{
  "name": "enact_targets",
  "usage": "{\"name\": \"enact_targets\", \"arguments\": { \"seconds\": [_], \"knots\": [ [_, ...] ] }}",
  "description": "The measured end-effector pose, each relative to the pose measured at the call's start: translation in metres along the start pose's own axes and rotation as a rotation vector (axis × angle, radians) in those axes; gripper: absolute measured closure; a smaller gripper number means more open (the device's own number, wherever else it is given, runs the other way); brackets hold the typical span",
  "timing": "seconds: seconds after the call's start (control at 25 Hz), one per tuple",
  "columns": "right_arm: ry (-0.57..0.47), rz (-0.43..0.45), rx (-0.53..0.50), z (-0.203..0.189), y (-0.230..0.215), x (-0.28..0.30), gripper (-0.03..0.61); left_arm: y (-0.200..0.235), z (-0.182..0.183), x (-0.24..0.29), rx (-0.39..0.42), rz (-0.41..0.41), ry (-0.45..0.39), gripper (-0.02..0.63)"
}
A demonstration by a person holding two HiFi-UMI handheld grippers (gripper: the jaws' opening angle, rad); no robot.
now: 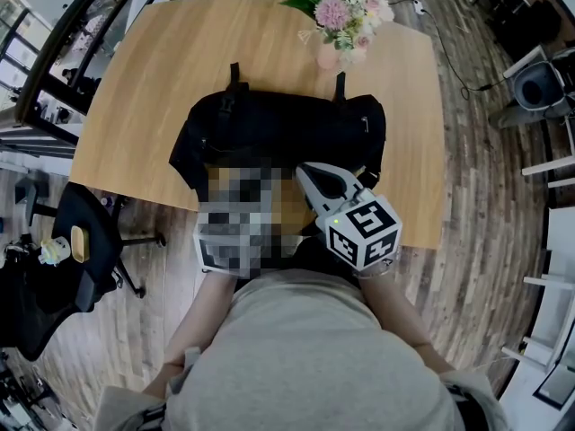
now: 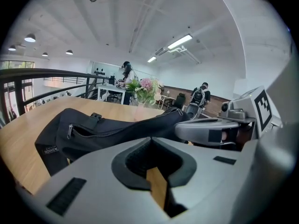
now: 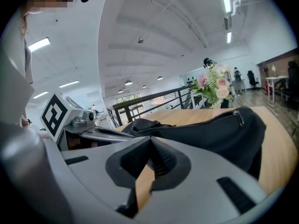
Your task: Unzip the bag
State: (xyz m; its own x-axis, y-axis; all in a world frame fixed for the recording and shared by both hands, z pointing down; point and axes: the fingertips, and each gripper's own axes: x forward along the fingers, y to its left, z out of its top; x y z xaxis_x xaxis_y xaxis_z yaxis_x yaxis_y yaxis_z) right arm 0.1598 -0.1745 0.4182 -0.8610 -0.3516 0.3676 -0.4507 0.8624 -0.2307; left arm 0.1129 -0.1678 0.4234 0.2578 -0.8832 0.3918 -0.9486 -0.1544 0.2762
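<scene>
A black bag lies across the near half of the wooden table, its two straps pointing away from me. In the left gripper view the bag shows a closed zip with a metal pull at its left end. The right gripper view has the bag with a pull near its top right. My left gripper is shut with nothing in it, just short of the bag. My right gripper is also shut and empty, its tip at the bag's near edge. A mosaic patch hides the left gripper in the head view.
A vase of pink flowers stands behind the bag at the table's far side. A black office chair is to the left of the table, and grey chairs stand at the right. A railing runs along the left.
</scene>
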Motion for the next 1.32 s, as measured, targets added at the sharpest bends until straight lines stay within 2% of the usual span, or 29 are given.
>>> {"name": "enact_targets", "arguments": {
  "seconds": [0.4,1.04,1.32],
  "knots": [
    [-0.010,-0.046,-0.013,0.002,-0.007,-0.003,0.574,0.001,0.000,0.003,-0.012,-0.009,-0.005,0.594],
    [0.009,-0.042,0.070,-0.011,-0.009,0.000,0.572,-0.005,-0.013,0.004,-0.033,-0.068,0.046,0.594],
    [0.017,-0.048,0.083,-0.017,-0.013,0.000,0.572,-0.005,-0.019,0.001,-0.038,-0.068,0.054,0.594]
  ]
}}
